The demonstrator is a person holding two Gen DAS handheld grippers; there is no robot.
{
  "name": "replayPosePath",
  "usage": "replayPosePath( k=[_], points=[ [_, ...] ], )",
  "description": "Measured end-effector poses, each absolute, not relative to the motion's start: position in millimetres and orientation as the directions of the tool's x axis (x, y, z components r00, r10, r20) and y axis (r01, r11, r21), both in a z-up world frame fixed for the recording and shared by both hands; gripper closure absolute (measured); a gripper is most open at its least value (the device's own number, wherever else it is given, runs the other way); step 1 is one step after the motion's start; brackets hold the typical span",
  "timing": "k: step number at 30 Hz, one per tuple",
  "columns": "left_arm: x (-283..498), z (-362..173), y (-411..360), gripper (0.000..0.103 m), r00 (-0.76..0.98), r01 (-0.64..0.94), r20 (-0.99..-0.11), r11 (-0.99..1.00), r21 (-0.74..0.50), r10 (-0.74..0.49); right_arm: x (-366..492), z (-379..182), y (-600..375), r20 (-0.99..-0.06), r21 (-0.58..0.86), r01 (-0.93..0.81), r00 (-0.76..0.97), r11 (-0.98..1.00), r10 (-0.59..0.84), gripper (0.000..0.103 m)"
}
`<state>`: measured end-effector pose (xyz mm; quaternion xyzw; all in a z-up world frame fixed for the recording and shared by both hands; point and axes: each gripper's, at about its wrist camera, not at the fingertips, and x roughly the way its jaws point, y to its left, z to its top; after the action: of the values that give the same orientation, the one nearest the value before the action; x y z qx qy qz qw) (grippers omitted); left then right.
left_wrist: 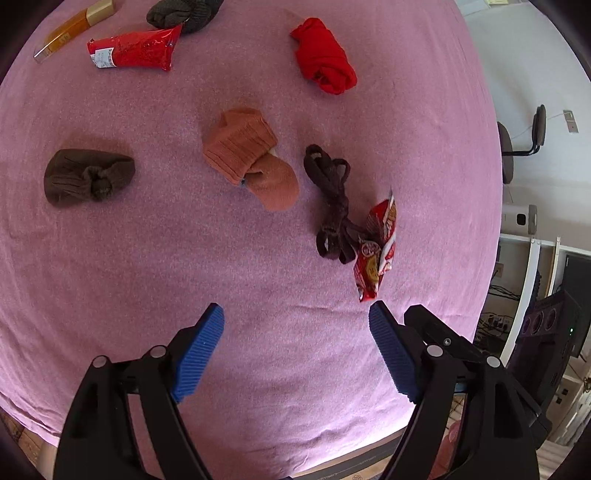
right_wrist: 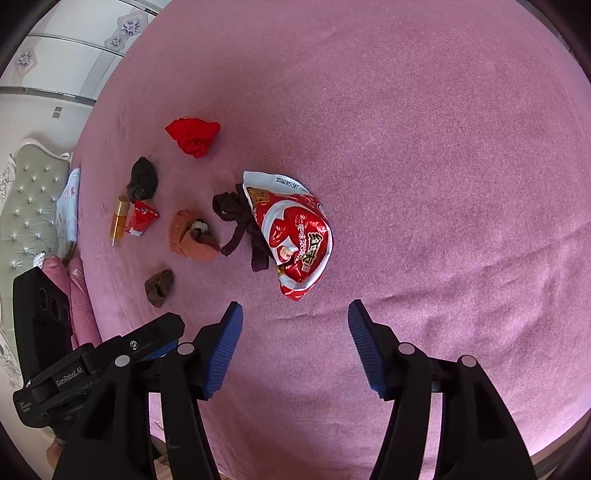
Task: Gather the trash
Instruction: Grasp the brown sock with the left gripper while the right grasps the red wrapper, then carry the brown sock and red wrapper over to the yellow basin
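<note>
A pink bedsheet (right_wrist: pixel 424 129) covers the bed, scattered with socks (left_wrist: pixel 247 155). A red wrapper (right_wrist: pixel 295 236) lies touching a dark sock (right_wrist: pixel 236 214). Left gripper (left_wrist: pixel 295 314) and right gripper (right_wrist: pixel 295 308) are both spread, empty.

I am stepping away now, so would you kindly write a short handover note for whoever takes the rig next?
Left gripper: open, empty, above the pink bedspread.
Right gripper: open, empty, just short of the red snack wrapper.
That wrapper lies against the dark brown sock.
The second red wrapper sits farther off, beside the amber bottle.
Done: nothing held yet.
Left: pick up both wrappers, perhaps the bottle; leave the socks.
</note>
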<state>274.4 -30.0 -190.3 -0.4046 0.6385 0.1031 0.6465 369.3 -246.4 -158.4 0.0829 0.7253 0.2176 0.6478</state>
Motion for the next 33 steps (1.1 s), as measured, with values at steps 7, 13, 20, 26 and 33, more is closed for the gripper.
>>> replayPosePath(
  k=[7, 13, 20, 26, 33],
  points=[
    [307, -225, 5, 0.023, 0.145, -0.715, -0.919, 0.603, -0.353, -0.366, 399, -184, -221, -0.921, 0.381, -0.179, -0.158, 0.907, 0.355, 0.034],
    [324, -251, 20, 0.032, 0.124, -0.737, -0.918, 0.585, -0.339, -0.376, 407, -205, -207, -0.921, 0.372, -0.17, -0.192, 0.912, 0.34, 0.044],
    [322, -268, 22, 0.074, 0.081, -0.739, -0.92, 0.596, -0.314, -0.383, 402, -207, -218, -0.911, 0.394, -0.132, -0.185, 0.909, 0.368, 0.064],
    [300, -265, 28, 0.087, 0.097, -0.729, -0.914, 0.597, -0.334, -0.393, 397, -200, -230, -0.907, 0.407, -0.111, -0.166, 0.907, 0.387, 0.07],
    [263, -241, 16, 0.087, 0.102, -0.67, -0.911, 0.649, -0.359, -0.399, 380, -185, -254, -0.884, 0.452, -0.053, -0.159, 0.891, 0.439, 0.071]
  ],
)
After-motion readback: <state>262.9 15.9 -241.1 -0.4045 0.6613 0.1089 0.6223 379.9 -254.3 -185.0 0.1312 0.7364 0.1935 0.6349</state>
